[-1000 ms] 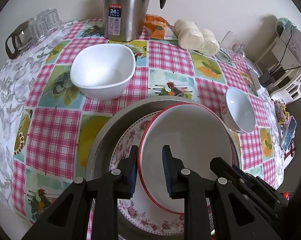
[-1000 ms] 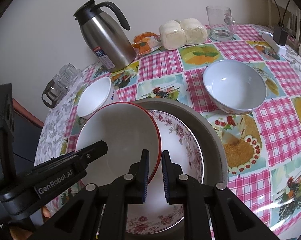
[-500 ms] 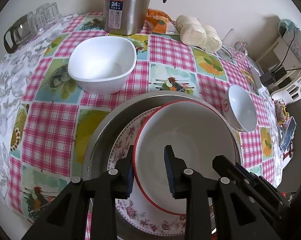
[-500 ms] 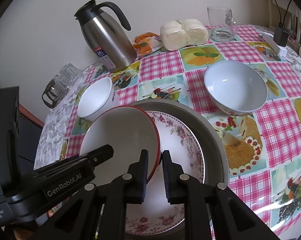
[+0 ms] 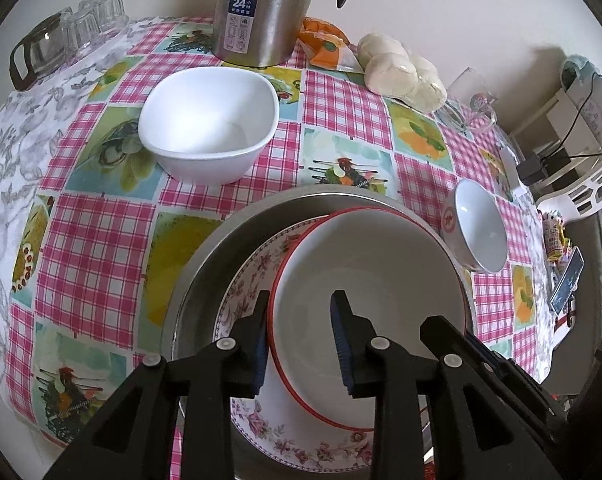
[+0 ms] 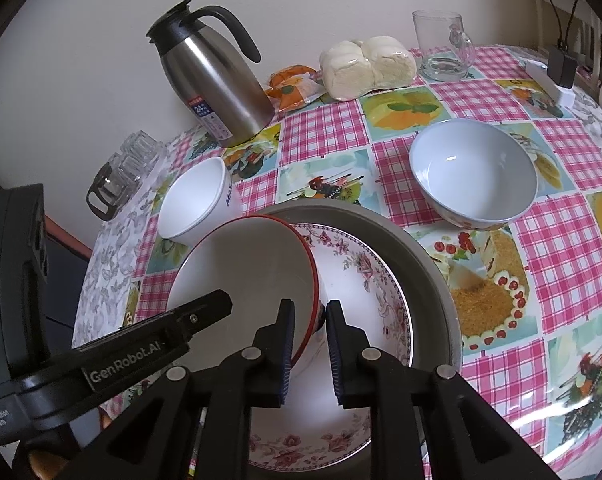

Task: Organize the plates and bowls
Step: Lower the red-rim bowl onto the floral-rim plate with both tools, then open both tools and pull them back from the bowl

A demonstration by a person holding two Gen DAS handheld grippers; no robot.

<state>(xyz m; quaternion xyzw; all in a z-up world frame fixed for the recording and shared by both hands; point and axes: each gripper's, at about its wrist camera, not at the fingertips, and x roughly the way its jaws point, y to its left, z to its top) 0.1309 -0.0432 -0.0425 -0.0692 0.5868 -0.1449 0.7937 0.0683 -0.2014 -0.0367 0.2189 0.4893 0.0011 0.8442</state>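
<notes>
A red-rimmed white bowl (image 5: 365, 280) (image 6: 245, 268) sits tilted on a floral plate (image 5: 253, 292) (image 6: 365, 280) inside a grey metal basin (image 5: 205, 264) (image 6: 421, 256). My left gripper (image 5: 301, 340) is open, its jaws straddling the bowl's near-left rim. My right gripper (image 6: 307, 340) straddles the bowl's right rim with a narrow gap; the jaws stand apart from it. A white square bowl (image 5: 209, 128) (image 6: 193, 204) and a pale blue bowl (image 5: 477, 228) (image 6: 473, 172) stand on the table.
A steel thermos jug (image 5: 265, 4) (image 6: 213, 76), upturned glasses (image 5: 65, 36) (image 6: 129, 164), an orange snack packet (image 6: 293, 84), wrapped buns (image 5: 401, 68) (image 6: 365, 64) and a glass mug (image 6: 441, 48) line the back of the checked tablecloth (image 5: 101, 236).
Both grippers have opened wider around the red-rimmed bowl's rim. The bowl has settled lower onto the floral plate and shifted slightly.
</notes>
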